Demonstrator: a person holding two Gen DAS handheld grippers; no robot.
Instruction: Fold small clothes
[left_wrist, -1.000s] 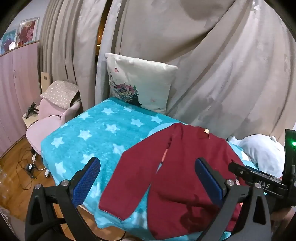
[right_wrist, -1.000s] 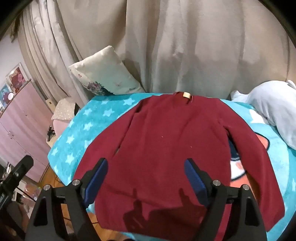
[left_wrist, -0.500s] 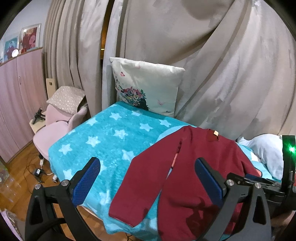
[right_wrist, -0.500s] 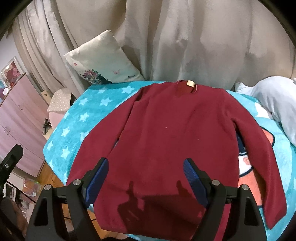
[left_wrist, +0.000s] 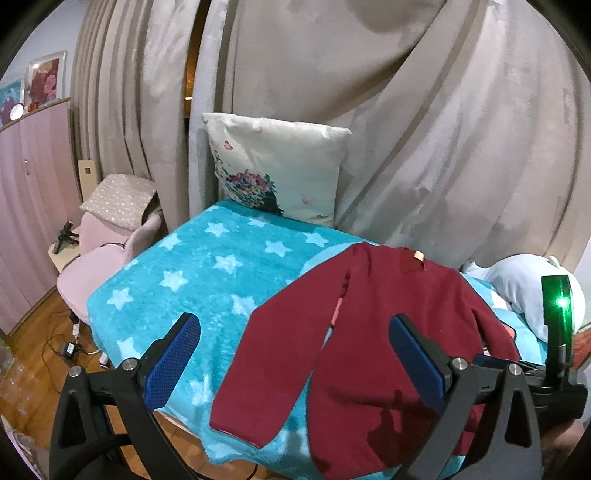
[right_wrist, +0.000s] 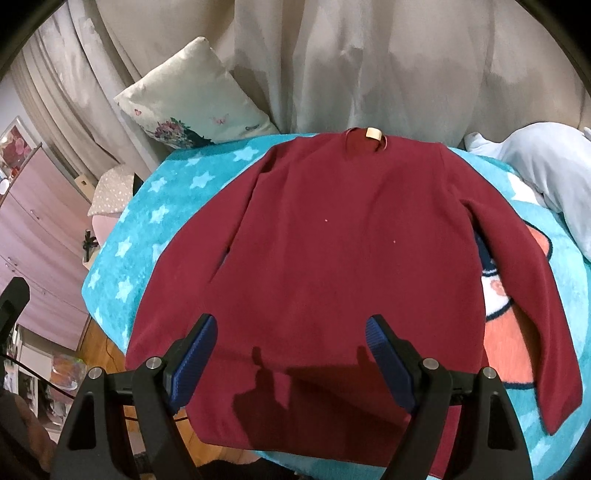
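A dark red long-sleeved sweater (right_wrist: 332, 243) lies flat and spread out on a turquoise star blanket (right_wrist: 177, 192), collar and tag at the far end, both sleeves angled outward. In the left wrist view the sweater (left_wrist: 391, 317) lies right of centre with its left sleeve (left_wrist: 273, 350) reaching toward the bed's near edge. My left gripper (left_wrist: 295, 332) is open and empty, above the near left part of the bed. My right gripper (right_wrist: 290, 332) is open and empty, above the sweater's bottom hem.
A floral pillow (left_wrist: 277, 170) leans against beige curtains (left_wrist: 406, 110) at the bed's far end. A pale blue plush (right_wrist: 554, 166) lies at the right. A pink chair (left_wrist: 99, 254) and cables stand on the wooden floor (left_wrist: 33, 354) to the left.
Both grippers have shifted slightly, so the sweater sits a little higher and nearer in the views. The jaws stay open and the sweater has not moved.
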